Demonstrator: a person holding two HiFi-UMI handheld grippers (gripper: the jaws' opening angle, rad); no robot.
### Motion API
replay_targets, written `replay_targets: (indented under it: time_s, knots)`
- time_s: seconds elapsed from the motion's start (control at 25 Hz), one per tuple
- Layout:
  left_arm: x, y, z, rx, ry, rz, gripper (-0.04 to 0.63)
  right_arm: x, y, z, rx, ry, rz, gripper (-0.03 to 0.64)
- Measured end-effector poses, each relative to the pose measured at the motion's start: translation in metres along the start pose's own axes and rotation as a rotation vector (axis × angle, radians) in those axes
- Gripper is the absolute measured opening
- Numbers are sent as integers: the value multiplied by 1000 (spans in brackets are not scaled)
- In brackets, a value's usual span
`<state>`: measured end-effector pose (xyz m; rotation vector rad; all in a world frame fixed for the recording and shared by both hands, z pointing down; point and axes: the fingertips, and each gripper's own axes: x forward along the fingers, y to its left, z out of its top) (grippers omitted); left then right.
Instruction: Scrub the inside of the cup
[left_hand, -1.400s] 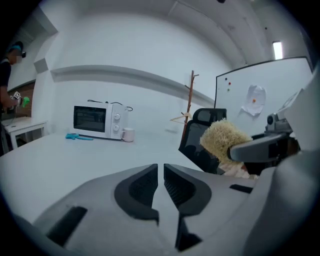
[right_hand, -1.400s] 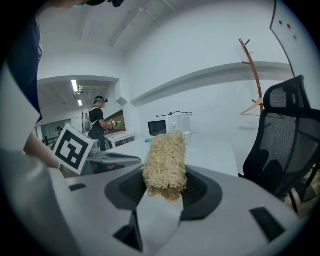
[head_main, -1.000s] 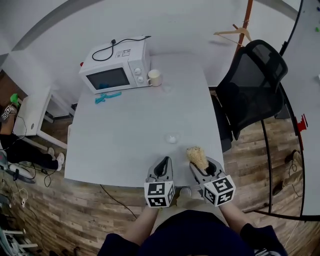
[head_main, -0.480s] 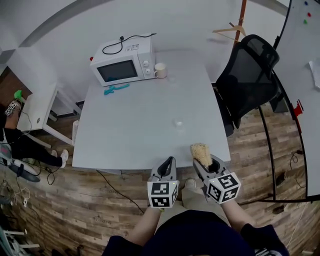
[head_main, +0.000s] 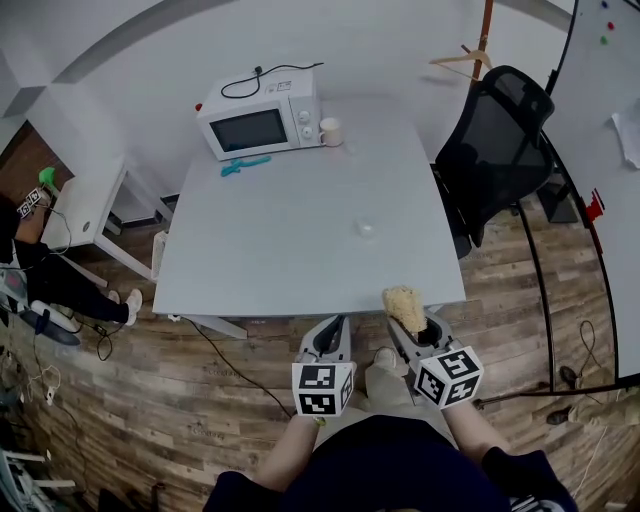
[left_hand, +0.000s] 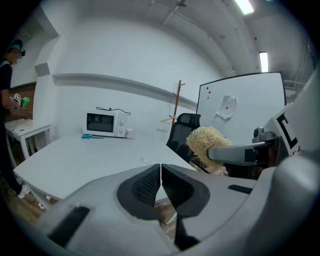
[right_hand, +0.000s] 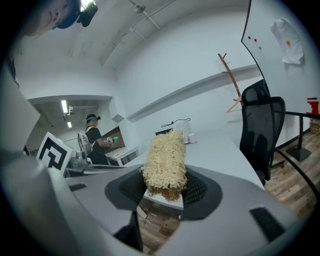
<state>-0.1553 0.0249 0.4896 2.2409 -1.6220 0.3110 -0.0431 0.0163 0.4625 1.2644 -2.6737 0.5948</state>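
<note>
Off the near edge of the white table (head_main: 290, 240), over the wood-plank floor (head_main: 200, 380), we find both grippers side by side, pointing toward the table. We note the left gripper (head_main: 334, 324) clenched on nothing: in the left gripper view its ribbed pads (left_hand: 145, 185) meet along a thin line with no object between them. The right gripper (head_main: 410, 325) is clamped on a straw-coloured loofah scrubber (head_main: 403, 303), which stands up out of the jaws and overhangs their tips. The cup (head_main: 330, 131) — pale and upright — stands at the far end of the table, just beside the right-hand side of a white microwave (head_main: 262, 125) and well apart from both grippers. We record a teal tool (head_main: 245, 165) lying flat in front of the microwave, and a small pale object (head_main: 365, 229) near the table's middle — we cannot tell what it is. A black mesh office chair (head_main: 495, 140) stands at the table's right side.
</note>
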Motion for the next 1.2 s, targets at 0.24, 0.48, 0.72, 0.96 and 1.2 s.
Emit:
replay_targets:
  time_s: [0.24,0.48,0.72,0.96,1.2]
  knots:
    - [-8,-4,5,16,-19,-9,23,-8,5,0,-9,-18,-11,178]
    - [-10,-4,8,17,-28,-2,23,-8,7,0,4,-29,-4,178]
    - [-8,-5,4,8,-20,2,23,-8,8,4,-3,-32,11,178]
    - [-7,-8,6,8,-20,-2,23,-8,6,10,-16,-36,14,178]
    - [-8,-8,8,8,-23,-6,23,-8,9,11,-25,-36,21,178]
